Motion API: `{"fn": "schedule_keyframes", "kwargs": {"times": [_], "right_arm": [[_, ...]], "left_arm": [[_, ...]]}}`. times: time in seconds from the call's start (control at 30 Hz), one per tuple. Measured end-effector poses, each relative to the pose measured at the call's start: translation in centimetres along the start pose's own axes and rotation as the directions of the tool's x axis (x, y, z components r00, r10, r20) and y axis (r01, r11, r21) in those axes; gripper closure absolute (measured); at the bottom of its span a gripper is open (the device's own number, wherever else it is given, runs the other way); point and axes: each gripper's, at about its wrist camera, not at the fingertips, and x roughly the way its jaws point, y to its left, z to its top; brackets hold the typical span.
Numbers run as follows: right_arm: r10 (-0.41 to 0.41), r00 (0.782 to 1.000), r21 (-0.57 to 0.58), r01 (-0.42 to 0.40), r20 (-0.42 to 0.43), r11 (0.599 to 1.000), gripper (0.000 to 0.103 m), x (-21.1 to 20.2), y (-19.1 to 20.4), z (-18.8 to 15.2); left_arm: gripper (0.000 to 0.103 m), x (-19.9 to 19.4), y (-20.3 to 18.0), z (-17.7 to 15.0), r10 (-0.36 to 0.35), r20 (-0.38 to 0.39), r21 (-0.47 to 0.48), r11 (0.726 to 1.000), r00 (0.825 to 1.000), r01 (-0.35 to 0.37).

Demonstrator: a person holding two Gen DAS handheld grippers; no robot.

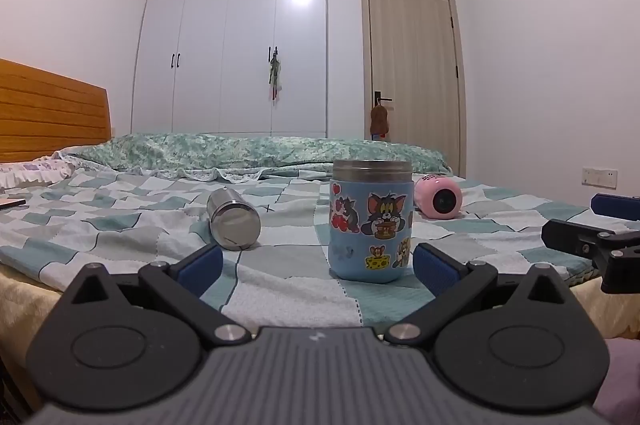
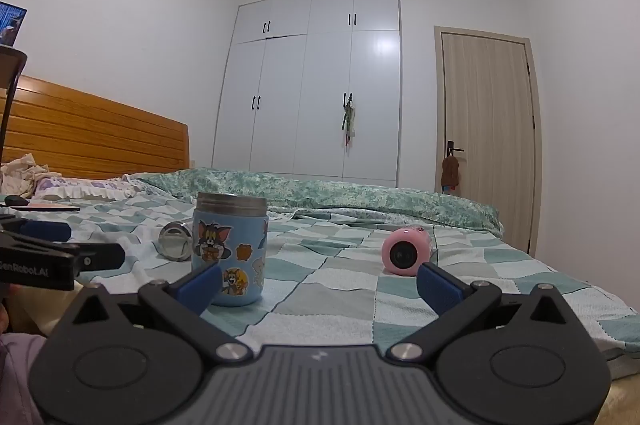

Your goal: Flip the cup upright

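A blue cartoon-sticker cup [image 1: 370, 221] with a steel rim stands upright on the checked bedspread; it also shows in the right wrist view [image 2: 229, 249]. A steel cup [image 1: 233, 219] lies on its side to its left [image 2: 175, 240]. A pink cup [image 1: 438, 200] lies on its side to the right, its end facing me [image 2: 404, 251]. My left gripper [image 1: 318, 267] is open and empty, just short of the blue cup. My right gripper [image 2: 320, 285] is open and empty, between the blue and pink cups, short of both.
The checked bedspread [image 1: 120, 225] covers the bed, with a rolled green quilt [image 1: 260, 151] behind the cups. A wooden headboard [image 1: 48, 113] stands at left. A wardrobe [image 1: 240, 37] and door [image 1: 412, 65] lie beyond. The right gripper shows at the left view's edge [image 1: 592, 245].
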Motion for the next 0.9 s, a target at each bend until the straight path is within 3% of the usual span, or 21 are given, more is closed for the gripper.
{"fn": "schedule_keyframes", "kwargs": {"times": [0.9], "right_arm": [[0.0,1.0,-0.001,0.0,-0.001,1.0,0.0,-0.02,-0.01,-0.04]], "left_arm": [[0.0,0.26,-0.03,-0.07,-0.001,0.009,0.003,1.0,1.0,0.001]]}}
